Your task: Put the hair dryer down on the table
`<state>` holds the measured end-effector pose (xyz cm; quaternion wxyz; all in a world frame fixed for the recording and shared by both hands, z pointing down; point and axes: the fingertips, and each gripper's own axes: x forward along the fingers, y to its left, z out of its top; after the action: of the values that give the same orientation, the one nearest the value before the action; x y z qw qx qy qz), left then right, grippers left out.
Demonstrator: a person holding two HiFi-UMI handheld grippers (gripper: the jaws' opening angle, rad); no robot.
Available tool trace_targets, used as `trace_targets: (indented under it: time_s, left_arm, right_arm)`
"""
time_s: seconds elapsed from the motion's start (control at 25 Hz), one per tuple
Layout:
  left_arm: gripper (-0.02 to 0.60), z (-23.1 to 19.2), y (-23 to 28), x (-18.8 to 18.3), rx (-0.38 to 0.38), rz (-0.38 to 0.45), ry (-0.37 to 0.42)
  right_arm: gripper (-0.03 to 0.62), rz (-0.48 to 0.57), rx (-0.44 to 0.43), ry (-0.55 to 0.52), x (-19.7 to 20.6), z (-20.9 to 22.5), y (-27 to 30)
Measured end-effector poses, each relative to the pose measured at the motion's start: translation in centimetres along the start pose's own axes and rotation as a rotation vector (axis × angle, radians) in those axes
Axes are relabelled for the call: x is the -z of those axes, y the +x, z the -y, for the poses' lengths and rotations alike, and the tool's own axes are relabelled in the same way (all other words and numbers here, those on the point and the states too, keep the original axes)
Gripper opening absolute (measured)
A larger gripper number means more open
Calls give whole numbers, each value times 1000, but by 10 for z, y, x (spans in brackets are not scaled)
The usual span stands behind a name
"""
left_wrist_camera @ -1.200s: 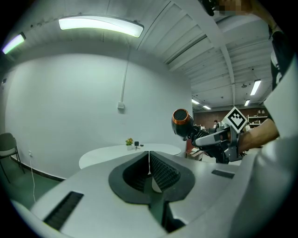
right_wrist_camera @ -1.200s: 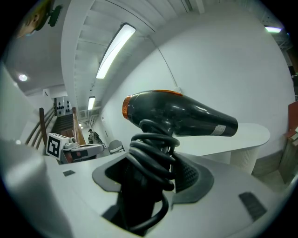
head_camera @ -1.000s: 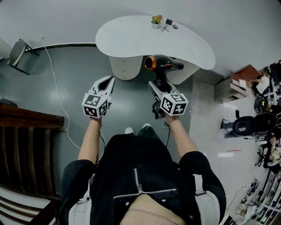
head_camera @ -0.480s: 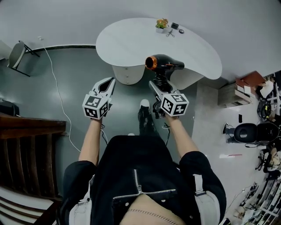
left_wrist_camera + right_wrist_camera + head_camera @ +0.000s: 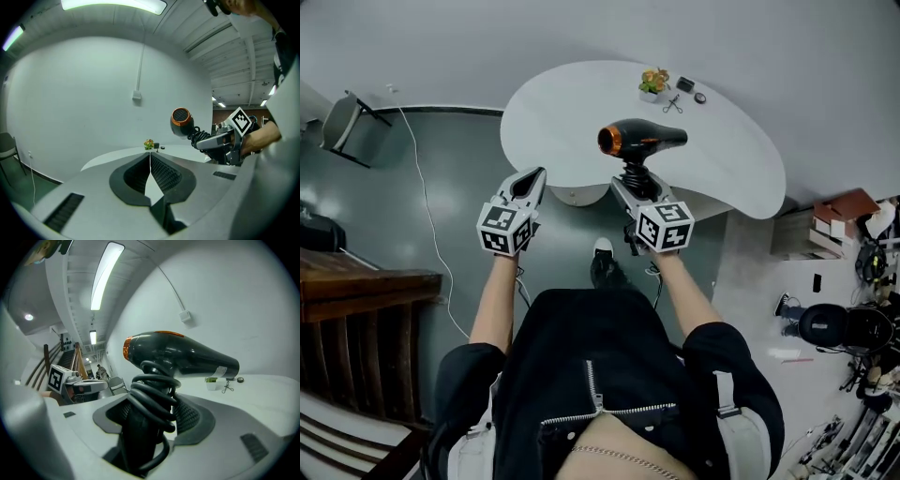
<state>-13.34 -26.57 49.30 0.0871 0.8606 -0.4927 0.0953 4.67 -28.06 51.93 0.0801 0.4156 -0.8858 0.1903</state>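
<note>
A black hair dryer [image 5: 641,141] with an orange ring at its back end is held above the near part of the white table [image 5: 572,103]. Its handle, wrapped in coiled black cord [image 5: 154,392], sits between the jaws of my right gripper [image 5: 630,180], which is shut on it. In the right gripper view the dryer's barrel [image 5: 187,355] lies level, nozzle toward the right. My left gripper [image 5: 528,185] hovers at the table's near edge, jaws shut with nothing between them [image 5: 150,161]. The left gripper view shows the dryer [image 5: 182,121] at the right.
At the table's far side stand a small potted plant [image 5: 652,82], scissors [image 5: 672,104] and small dark items [image 5: 685,84]. A grey folding chair [image 5: 349,127] stands at far left, wooden stairs [image 5: 356,328] at lower left. A white cable [image 5: 427,216] runs across the grey floor.
The person has walked toward the table; both grippers have advanced with them, and the dryer now hangs over the tabletop instead of over its near edge.
</note>
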Motion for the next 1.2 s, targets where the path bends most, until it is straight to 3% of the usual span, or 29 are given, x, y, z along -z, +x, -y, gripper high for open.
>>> trace_targets:
  time_s: [0.36,0.64,1.2]
  left_arm:
    - [21,-35,95,-41,-68,1,-12]
    - [21,-63,124,-47,-98,-9,-25]
    - [21,-103,168,-38,-51,-26,-64]
  right_arm:
    - [267,-51,-91,-85,-52,70,79]
    - [267,-94,-116,-96,-52,91,117]
    - [267,-173,-79,-144,-40,109,162]
